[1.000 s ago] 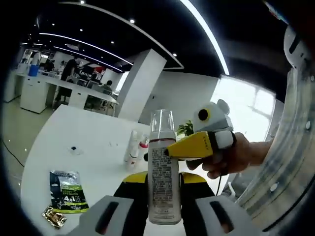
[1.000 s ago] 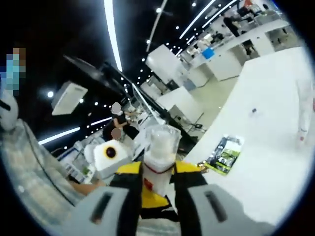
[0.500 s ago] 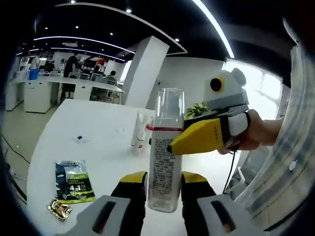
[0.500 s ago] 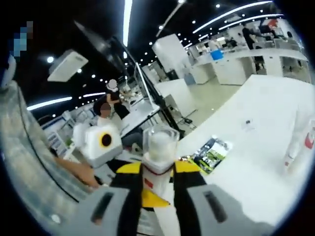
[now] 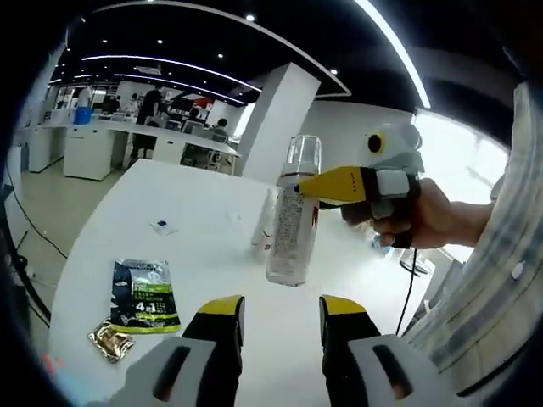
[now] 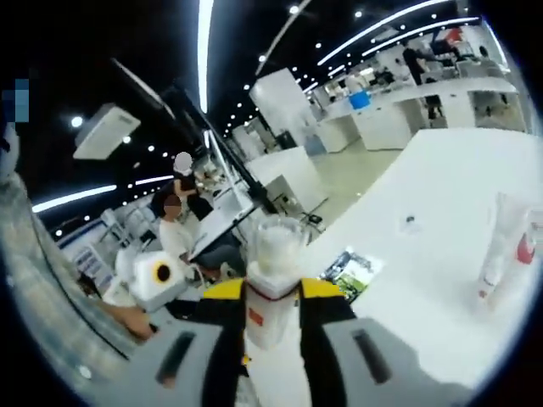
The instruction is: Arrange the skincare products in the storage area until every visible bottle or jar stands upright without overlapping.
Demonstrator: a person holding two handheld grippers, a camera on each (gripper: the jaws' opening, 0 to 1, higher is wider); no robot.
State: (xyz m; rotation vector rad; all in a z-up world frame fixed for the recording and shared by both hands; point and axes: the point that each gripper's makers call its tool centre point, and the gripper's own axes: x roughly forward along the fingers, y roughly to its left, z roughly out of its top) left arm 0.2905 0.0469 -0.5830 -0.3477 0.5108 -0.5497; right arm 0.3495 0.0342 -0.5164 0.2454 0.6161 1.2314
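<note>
while the right tool [image 5: 307, 188] is gripping only the neck of the clear-capped bottle [image 5: 293, 216] above the white tabletop [image 5: 195, 246], the bottle is risking to tip on landing, or to knock the tubes [image 5: 267, 227] standing just behind it. the left tool [image 5: 277, 315] is waiting below with jaws apart, holding nothing.

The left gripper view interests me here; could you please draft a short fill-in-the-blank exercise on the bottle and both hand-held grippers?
1. The clear-capped bottle is clamped by the ____ hand-held gripper.
2. The left hand-held gripper has its jaws ____, with nothing between them.
3. The dark sachet lies flat on the white ____.
4. The gripped bottle's cap is ____.

Missing words: right; open; table; clear
</note>
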